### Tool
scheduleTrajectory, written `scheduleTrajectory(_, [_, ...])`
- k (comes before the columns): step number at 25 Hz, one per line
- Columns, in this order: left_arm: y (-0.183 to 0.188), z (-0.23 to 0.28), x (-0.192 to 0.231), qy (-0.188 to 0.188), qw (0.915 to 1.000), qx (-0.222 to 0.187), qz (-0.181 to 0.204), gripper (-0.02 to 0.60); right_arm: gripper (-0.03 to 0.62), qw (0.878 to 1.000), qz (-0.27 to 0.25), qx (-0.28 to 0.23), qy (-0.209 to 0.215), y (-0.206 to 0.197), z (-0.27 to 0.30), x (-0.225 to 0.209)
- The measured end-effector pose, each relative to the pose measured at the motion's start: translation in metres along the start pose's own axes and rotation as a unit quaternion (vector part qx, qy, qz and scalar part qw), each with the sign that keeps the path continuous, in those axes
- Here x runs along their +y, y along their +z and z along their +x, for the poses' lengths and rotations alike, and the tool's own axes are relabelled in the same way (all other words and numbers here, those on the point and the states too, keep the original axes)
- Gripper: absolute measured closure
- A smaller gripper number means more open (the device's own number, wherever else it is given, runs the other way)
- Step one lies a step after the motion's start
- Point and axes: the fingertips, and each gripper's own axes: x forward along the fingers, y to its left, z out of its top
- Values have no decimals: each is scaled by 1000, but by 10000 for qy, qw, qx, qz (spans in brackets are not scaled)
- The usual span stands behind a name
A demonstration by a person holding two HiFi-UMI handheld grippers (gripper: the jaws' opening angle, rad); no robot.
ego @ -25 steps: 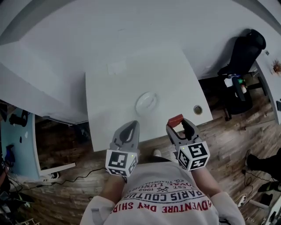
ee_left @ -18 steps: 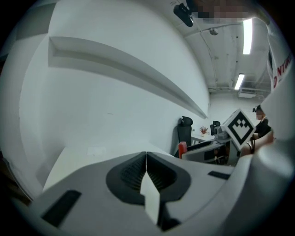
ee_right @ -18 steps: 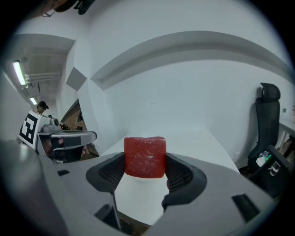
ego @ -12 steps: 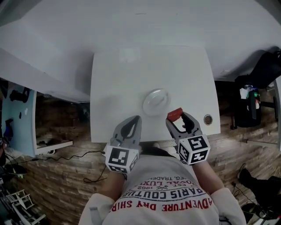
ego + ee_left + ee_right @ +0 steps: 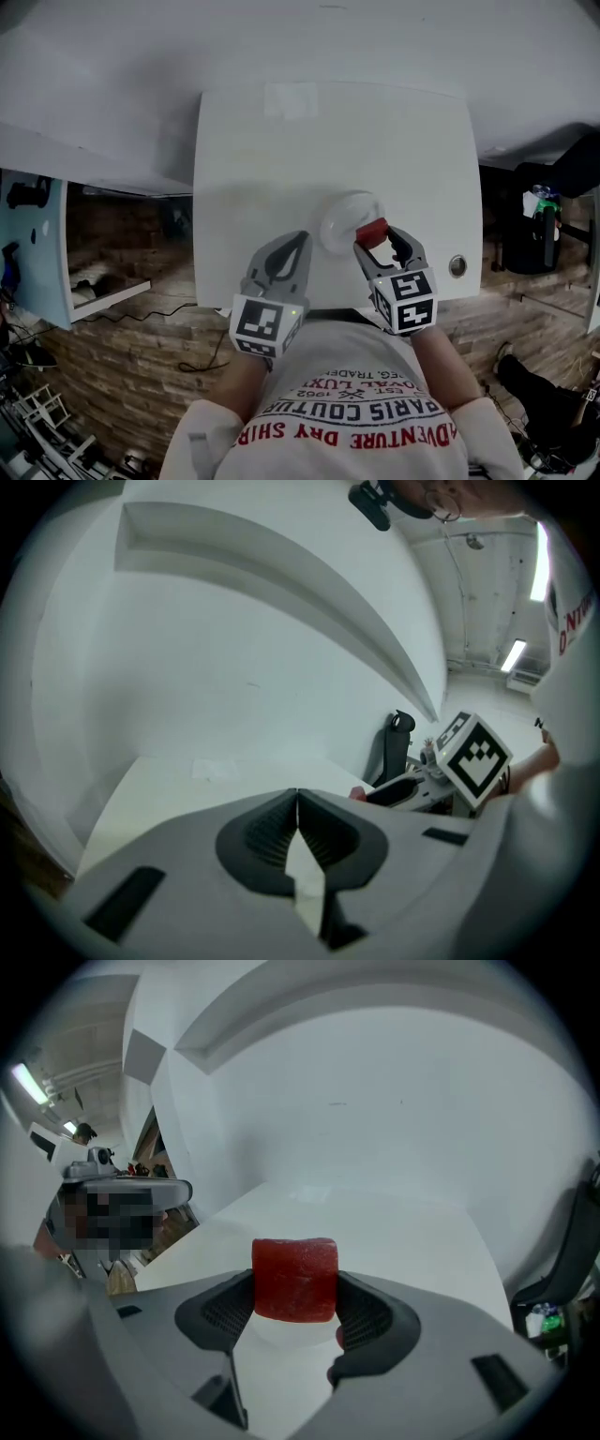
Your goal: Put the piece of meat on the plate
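Right tongs (image 5: 378, 246) are clamped on the piece of meat (image 5: 372, 231), and it's a firm grip: in the right gripper view the red block (image 5: 294, 1269) sits squarely between the two ribbed pads of the tongs (image 5: 294, 1290), one pad pressed on each side, top and front face standing clear. From the head view, the meat hangs over the near right edge of the plate (image 5: 337, 225), overlapping its rim. Whether it is touching the plate, the pictures don't settle.

The plate itself, small, round and pale, sits on the white counter (image 5: 281, 169), close to the edge nearest the person. Right of the plate and near that same edge, there's a small round fitting (image 5: 457, 266) set into the counter.

Over to the left tongs (image 5: 296, 242): they hover just left of the plate, at the near edge, tip pointing toward it. The left gripper view shows them (image 5: 297, 803) pressed together, ribbed pads meeting along a straight seam with nothing between them. That same view catches the right tongs' marker cube (image 5: 473, 752) off to the side, with a sliver of the red meat (image 5: 357, 792) peeking out beside it.
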Motion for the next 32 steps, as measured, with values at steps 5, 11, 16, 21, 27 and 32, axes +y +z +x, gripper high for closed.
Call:
scheduleTrajectory(5, [-19, 18, 18, -39, 9995, 269, -166, 574, 316, 9979, -243, 591, 36, -10, 43, 0])
scheduleTrajectory(11, [-37, 27, 35, -12, 9984, 479, -286, 574, 316, 9898, -454, 1344, 145, -33, 79, -2])
scheduleTrajectory(16, [-45, 32, 48, 24, 9977, 574, -352, 574, 316, 9823, -473, 1798, 211, -46, 99, -1])
scheduleTrajectory(21, [-43, 37, 47, 14, 9977, 584, -337, 575, 316, 9773, -385, 2055, 331, -55, 106, 1])
scheduleTrajectory(27, [-41, 38, 44, -47, 9980, 532, -343, 574, 316, 9756, -380, 2141, 302, -57, 110, -1])
scheduleTrajectory(32, [-51, 31, 48, -4, 9973, 634, -366, 574, 316, 9783, -209, 2049, 226, -59, 111, -2])
